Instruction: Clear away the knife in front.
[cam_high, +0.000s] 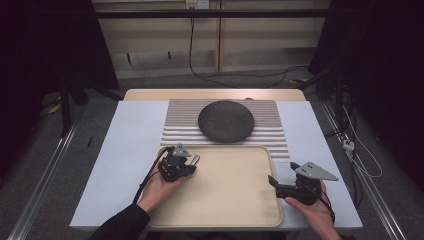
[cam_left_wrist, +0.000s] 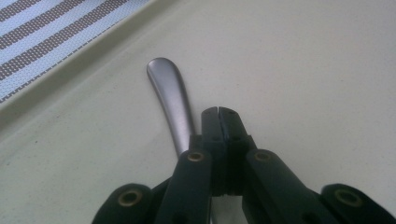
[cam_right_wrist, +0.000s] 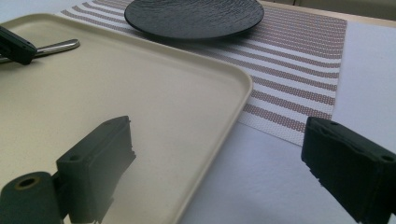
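**Left tool closes beside a metal handle on the tray**

Left tool (cam_high: 191, 161), at the upper left corner of the beige plastic tray (cam_high: 225, 210) in the high view, has its two black jaws pressed together. In the left gripper view the jaw tips meet with no gap, and the grey, smooth metal utensil handle (cam_left_wrist: 170, 100) runs up past their left side toward the tray rim. The handle seems to lie beside the jaws rather than between them, though its lower part is hidden under the tool, so I cannot tell whether any of it is caught lower down. The handle's rounded end lies near the tray's edge, with the striped woven placemat (cam_high: 272, 125) just beyond.

Right tool (cam_high: 274, 181) sits at the right edge of the tray, lower right of the high view, its jaws spread wide and holding nothing; in the right gripper view one jaw hangs over the tray and the other over the white tabletop (cam_high: 127, 145).

The round, dark, textured plate (cam_high: 226, 121) on the placemat is bare, top centre of the high view.

By my reading, the work is at its start: the utensil is on the tray and a secure pinch is not confirmed. Lifting it and placing it, probably by the plate, is all left to do.
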